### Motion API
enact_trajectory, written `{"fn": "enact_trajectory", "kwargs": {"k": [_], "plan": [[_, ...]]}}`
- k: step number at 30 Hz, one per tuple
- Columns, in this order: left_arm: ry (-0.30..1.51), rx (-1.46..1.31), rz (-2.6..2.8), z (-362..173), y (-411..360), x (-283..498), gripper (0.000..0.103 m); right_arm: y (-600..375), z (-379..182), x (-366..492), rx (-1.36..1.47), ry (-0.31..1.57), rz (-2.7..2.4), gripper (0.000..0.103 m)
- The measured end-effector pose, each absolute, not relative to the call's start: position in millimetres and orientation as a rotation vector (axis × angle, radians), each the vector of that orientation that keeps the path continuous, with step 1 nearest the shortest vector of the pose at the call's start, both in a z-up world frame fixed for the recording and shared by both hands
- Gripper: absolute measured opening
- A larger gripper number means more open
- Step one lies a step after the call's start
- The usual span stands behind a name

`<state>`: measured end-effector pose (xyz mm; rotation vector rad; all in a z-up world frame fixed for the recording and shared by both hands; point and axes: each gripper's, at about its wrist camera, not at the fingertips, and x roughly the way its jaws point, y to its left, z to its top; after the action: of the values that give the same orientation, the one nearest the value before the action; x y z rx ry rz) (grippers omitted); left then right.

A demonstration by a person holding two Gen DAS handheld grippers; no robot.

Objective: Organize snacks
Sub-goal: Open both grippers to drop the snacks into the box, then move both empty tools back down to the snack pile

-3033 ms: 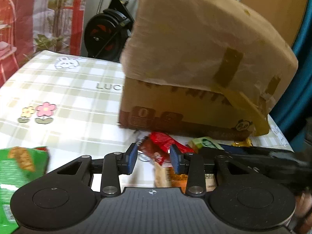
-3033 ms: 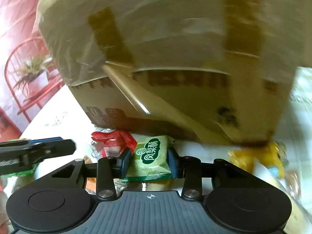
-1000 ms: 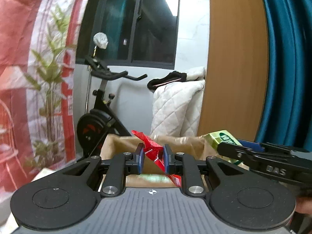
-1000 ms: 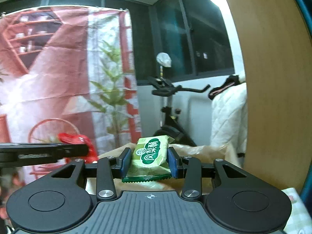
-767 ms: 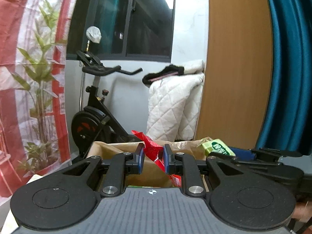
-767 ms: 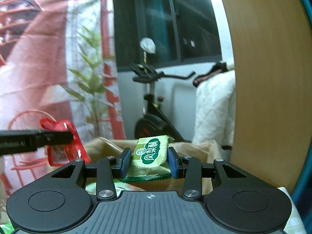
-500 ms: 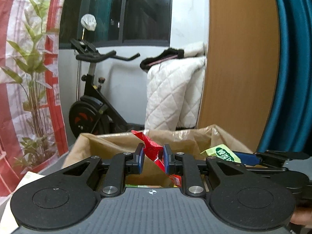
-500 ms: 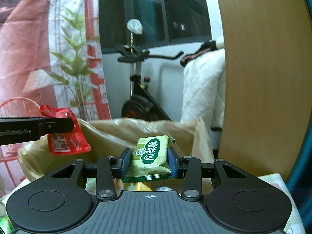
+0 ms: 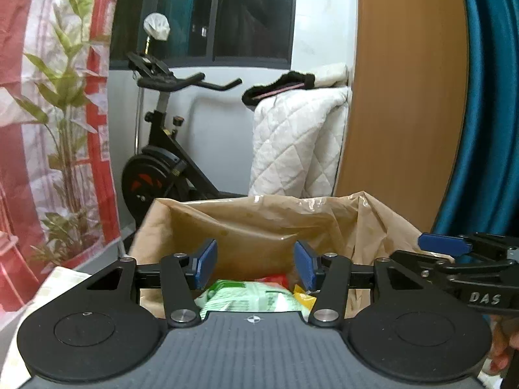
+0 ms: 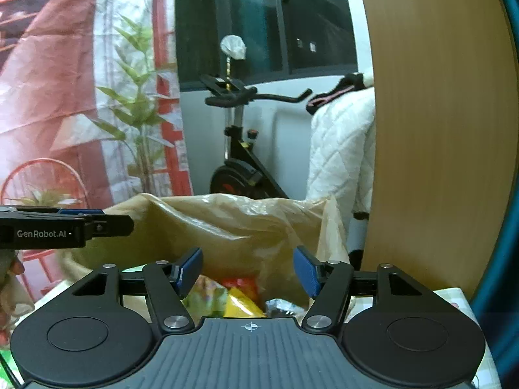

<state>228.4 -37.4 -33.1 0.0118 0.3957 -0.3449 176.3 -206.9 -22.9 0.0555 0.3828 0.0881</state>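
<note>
Before the exercise bike [image 9: 162, 168], your left gripper [image 9: 254, 267] and right gripper [image 10: 248, 270] are opening empty, their snacks [image 9: 253, 298] dropped into the box [image 9: 259, 227], so fetch more.

My own housing hides most of the snack packets [image 9: 249, 298] at the bottom centre of the left view; I see only their tops, and their print is too small to read. In the right view the packets [image 10: 227, 295] are blurred, colours only. The lined box [image 9: 259, 223] is cut off below its rim by my body. My hand [image 9: 501, 347] shows only as fingertips at the lower right edge. The tabletop [image 10: 454, 298] appears only as slivers at the corners.
</note>
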Motion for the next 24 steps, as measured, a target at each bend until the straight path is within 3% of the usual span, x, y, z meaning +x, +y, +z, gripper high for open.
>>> {"fn": "enact_trajectory", "kwargs": {"k": [9,17,24], "plan": [[0.399,-0.041,-0.346,-38,13,169,0.054,-210,-23,116,0.066,0.385,0.142,0.059],[0.531,-0.075,-0.314,-90,46,153,0.045,-217,-69,80,0.147,0.453,0.113,0.058],[0.703,-0.165,-0.337,-145,43,163,0.043,-223,-119,65,0.208,0.534,0.057,0.058]]}}
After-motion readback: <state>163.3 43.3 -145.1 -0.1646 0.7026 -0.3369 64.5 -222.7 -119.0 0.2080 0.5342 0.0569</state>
